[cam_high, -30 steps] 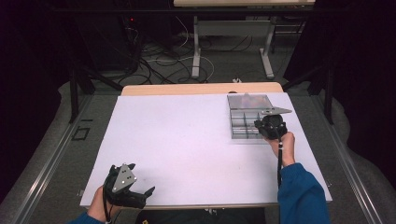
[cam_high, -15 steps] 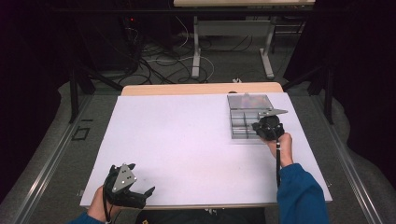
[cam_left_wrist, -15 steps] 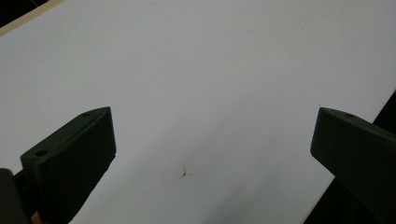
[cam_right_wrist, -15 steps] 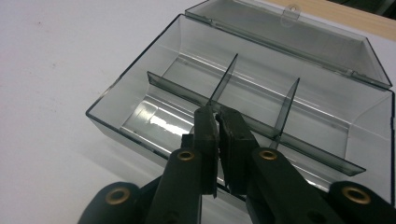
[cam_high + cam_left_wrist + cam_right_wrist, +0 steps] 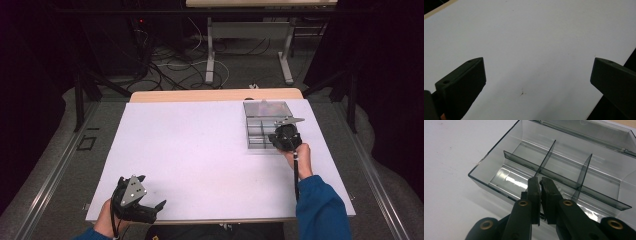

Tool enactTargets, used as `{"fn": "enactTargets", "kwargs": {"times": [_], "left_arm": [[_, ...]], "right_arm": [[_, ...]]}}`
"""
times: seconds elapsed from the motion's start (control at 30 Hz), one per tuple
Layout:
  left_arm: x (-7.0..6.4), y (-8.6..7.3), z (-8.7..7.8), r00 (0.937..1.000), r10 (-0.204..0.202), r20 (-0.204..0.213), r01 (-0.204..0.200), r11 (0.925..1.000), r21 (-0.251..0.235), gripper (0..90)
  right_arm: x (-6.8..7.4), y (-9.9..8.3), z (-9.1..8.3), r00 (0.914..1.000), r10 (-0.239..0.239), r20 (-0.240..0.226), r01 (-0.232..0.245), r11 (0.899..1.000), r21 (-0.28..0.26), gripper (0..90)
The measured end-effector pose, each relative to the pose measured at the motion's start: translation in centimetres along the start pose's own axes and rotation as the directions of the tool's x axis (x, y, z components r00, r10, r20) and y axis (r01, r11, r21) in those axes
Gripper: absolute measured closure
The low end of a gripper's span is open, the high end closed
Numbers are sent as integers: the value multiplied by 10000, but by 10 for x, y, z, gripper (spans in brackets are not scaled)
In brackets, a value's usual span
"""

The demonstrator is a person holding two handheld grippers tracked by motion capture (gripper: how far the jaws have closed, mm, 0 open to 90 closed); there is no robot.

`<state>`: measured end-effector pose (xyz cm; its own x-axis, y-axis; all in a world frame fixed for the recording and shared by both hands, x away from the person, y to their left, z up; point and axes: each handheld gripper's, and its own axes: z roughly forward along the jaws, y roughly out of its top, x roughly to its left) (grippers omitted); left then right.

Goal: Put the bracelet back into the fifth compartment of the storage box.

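My right gripper [image 5: 284, 137] sits over the near edge of the clear compartment box [image 5: 260, 131], which stands on the far right part of the white table [image 5: 200, 150], its lid open and leaning back on the far side. In the right gripper view the jaws are pressed nearly together, tips over the near middle compartment, just in front of the long divider [image 5: 564, 181] where a cross divider meets it. Something pale shows between and behind the tips [image 5: 558, 188], but I cannot tell whether it is a held piece or glare off the plastic, so I cannot say if the jaws grip anything. The box compartments I can see look bare apart from reflections. My left gripper [image 5: 134, 200] rests at the near left edge of the table, well apart from the box, hand wrapped behind it. In the left gripper view its jaws stand wide apart over plain white surface, nothing between them; a small dark speck [image 5: 522, 93] marks the tabletop there.
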<state>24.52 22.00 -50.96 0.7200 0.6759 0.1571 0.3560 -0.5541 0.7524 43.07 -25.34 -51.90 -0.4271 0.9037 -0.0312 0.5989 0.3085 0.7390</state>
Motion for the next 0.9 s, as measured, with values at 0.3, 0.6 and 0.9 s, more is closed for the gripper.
{"fn": "enactTargets", "kwargs": {"times": [0.3, 0.6, 0.9], "left_arm": [[0, 0, 0, 10000, -10, 1, 10, 10000, -3, 1], [0, 0, -1, 10000, -28, -8, 28, 10000, -29, 1], [0, 0, -1, 10000, -24, -7, 24, 10000, -16, 1]], "right_arm": [[0, 0, 2, 9998, 184, -106, -182, 9997, 133, 782], [-5, 4, -16, 9964, 253, -803, -279, 9991, -314, 544], [-2, 3, -26, 9874, 411, -1531, -398, 9991, 115, 196]]}}
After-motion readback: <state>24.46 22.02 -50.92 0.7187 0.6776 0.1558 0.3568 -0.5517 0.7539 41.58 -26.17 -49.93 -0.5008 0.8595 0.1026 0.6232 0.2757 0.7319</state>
